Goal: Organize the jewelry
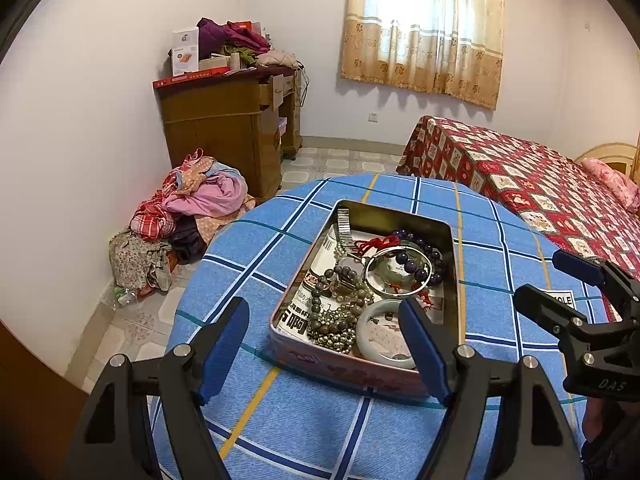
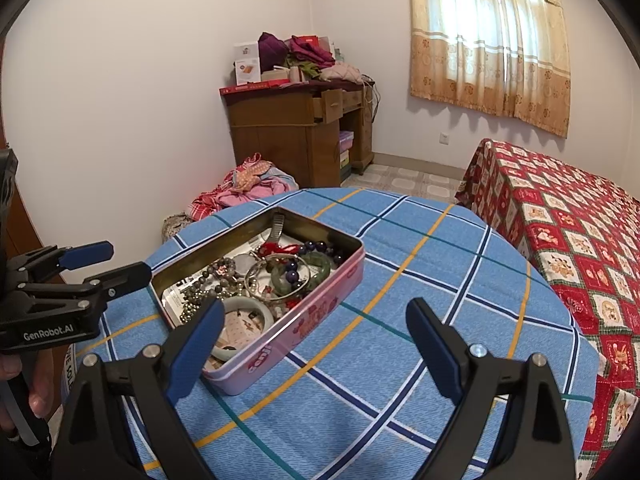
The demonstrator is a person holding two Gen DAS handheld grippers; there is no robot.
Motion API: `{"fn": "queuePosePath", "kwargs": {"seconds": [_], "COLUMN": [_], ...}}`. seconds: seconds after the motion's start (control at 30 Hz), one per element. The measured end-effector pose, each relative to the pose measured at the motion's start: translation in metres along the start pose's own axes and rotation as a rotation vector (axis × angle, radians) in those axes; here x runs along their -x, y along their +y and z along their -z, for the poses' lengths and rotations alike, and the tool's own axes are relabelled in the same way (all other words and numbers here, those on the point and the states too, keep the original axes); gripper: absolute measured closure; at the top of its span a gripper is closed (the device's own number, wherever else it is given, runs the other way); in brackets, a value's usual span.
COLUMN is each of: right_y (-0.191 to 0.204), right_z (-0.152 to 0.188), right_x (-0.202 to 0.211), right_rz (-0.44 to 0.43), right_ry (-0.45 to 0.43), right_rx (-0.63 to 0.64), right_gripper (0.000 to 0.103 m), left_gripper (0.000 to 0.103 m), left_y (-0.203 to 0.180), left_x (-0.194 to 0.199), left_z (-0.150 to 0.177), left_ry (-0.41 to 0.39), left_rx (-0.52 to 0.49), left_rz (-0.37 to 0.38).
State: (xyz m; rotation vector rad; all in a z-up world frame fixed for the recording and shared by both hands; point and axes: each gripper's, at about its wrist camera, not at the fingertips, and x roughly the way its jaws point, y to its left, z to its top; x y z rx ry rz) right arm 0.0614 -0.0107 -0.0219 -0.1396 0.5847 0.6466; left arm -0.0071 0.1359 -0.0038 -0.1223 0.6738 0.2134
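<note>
We see a pink tin [image 1: 362, 308] lying lidless on the round surface [image 1: 500, 240], which is covered in blue plaid cloth. The tin holds a tangle of jewelry: a pale jade bangle [image 1: 384, 336] at the near end, a silver bangle [image 1: 396, 270] over a purple bead bracelet [image 1: 424, 256], dark bead strings [image 1: 332, 320], a red cord [image 1: 374, 244] and a metal watch band [image 1: 345, 226] leaning on the far wall.

Our left tongs [image 1: 324, 344] hang spread wide just before the tin's near end, gripping nothing; their right finger overlaps the jade bangle in the left wrist view, though we cannot tell if it touches. Our right tongs [image 2: 316, 344] are likewise wide apart and empty, held above bare cloth to the right of the tin [image 2: 280, 320], with their left finger in front of its near corner.

Beyond lie a bed [image 2: 560, 232] and a wooden desk [image 1: 228, 128].
</note>
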Motion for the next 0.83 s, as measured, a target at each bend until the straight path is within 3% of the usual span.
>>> {"fn": "queuePosePath", "kwargs": {"seconds": [0.63,0.83], "right_y": [0.0,-0.007], "right_z": [0.002,0.004], "right_x": [0.0,-0.001], "right_rz": [0.001,0.002], "right_ry": [0.004,0.004], "right_rx": [0.002,-0.018], "right_gripper": [0.009,0.009], "left_gripper": [0.026,0.026], "left_y": [0.003,-0.004], "left_x": [-0.011,-0.008], "left_z": [0.003,0.005], "left_ry": [0.034,0.011], "left_rx": [0.033,0.004], "left_rz": [0.011,0.002]}}
